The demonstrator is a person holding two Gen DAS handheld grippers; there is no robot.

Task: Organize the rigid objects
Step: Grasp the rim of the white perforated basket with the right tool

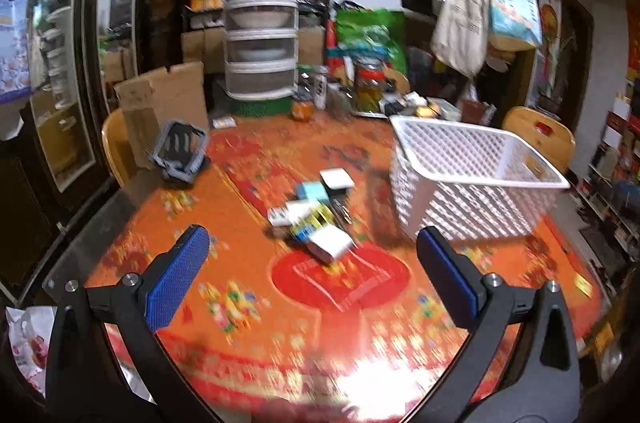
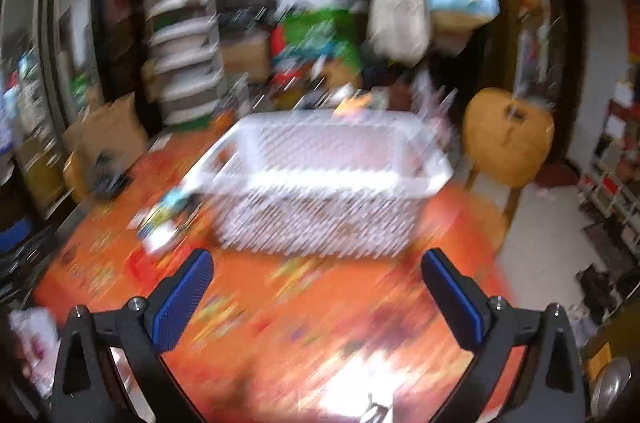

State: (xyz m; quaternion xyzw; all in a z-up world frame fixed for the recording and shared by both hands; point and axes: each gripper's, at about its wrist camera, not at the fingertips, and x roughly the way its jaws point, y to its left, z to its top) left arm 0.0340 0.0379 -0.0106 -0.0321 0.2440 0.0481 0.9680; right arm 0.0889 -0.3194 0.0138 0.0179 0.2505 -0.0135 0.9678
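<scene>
Both my left gripper (image 1: 312, 263) and right gripper (image 2: 316, 283) hover with jaws wide and holding nothing. Small boxes (image 1: 316, 219) lie heaped mid-tabletop (image 1: 240, 303), just beside the white basket (image 1: 476, 179) toward the far right edge. I judge I'm approaching; next comes closing on one box.

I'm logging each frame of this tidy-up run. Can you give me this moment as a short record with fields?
surface: table with orange patterned cloth
items to sort: pile of small boxes, beside the basket
container: white mesh basket, upright; contents unclear
left hand-held gripper: open, empty, short of the pile
right hand-held gripper: open, empty, facing the basket
image quality: right view heavily blurred
</scene>
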